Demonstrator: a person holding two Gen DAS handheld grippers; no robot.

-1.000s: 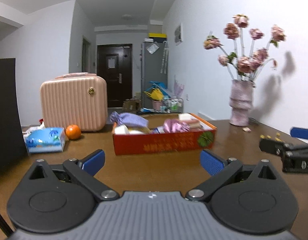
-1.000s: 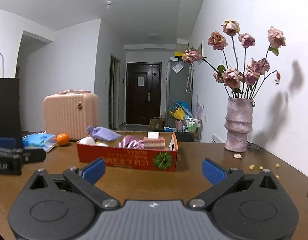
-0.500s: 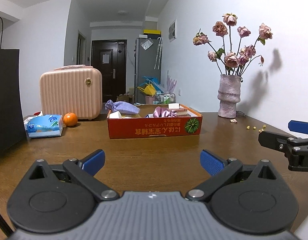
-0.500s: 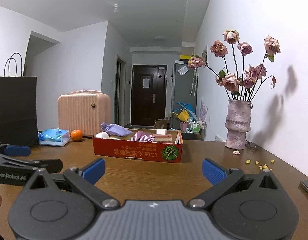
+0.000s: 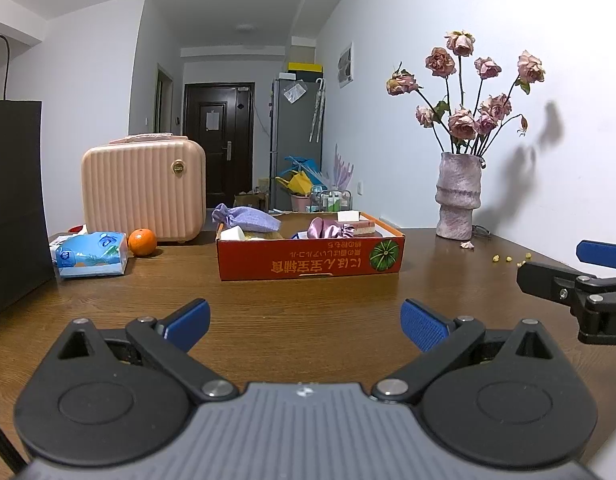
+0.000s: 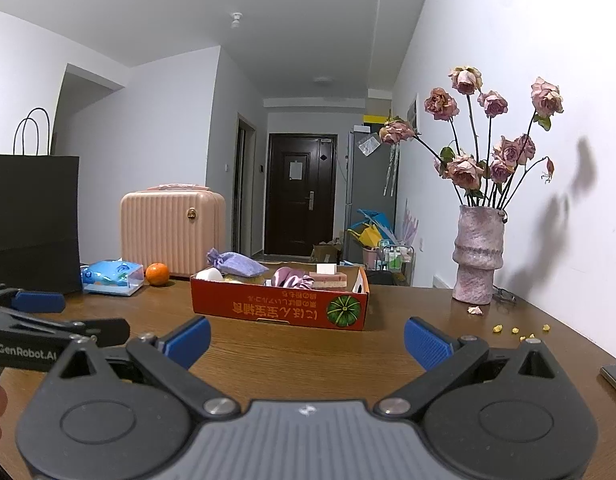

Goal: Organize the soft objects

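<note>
The soft objects sit together in the red cardboard box (image 5: 310, 258) straight ahead of both pairs of fingers, well beyond the fingertips: a lavender drawstring pouch (image 5: 245, 218) toward the left end, a pink satin scrunchie (image 5: 328, 229) near the middle, and a layered pink sponge (image 5: 360, 224) with a small white block on top toward the right. We hold the left gripper (image 5: 305, 320) and the right gripper (image 6: 307, 338) low over the wooden table (image 5: 308, 304), both with fingers spread wide and nothing between them. This scene fits two readings: the soft things are all gathered in the box, or they wait there to be sorted out of it, and we cannot tell which from here, so we commit to neither. The tissue pack (image 5: 92, 249) ahead and to the left of the left fingers is also soft and lies outside the box, beside the orange (image 5: 142, 242). If we do go in for a piece, we judge it wise to bring the fingers down over the box rim from above, since the near wall stands between the fingertips and the contents. Cloth gives way under the pads, so we would close on the bulk of a piece, not its edge, and lift slowly. The vase of dried roses (image 5: 458, 196) stands ahead and to the right, so we keep the right fingers clear of it.
</note>
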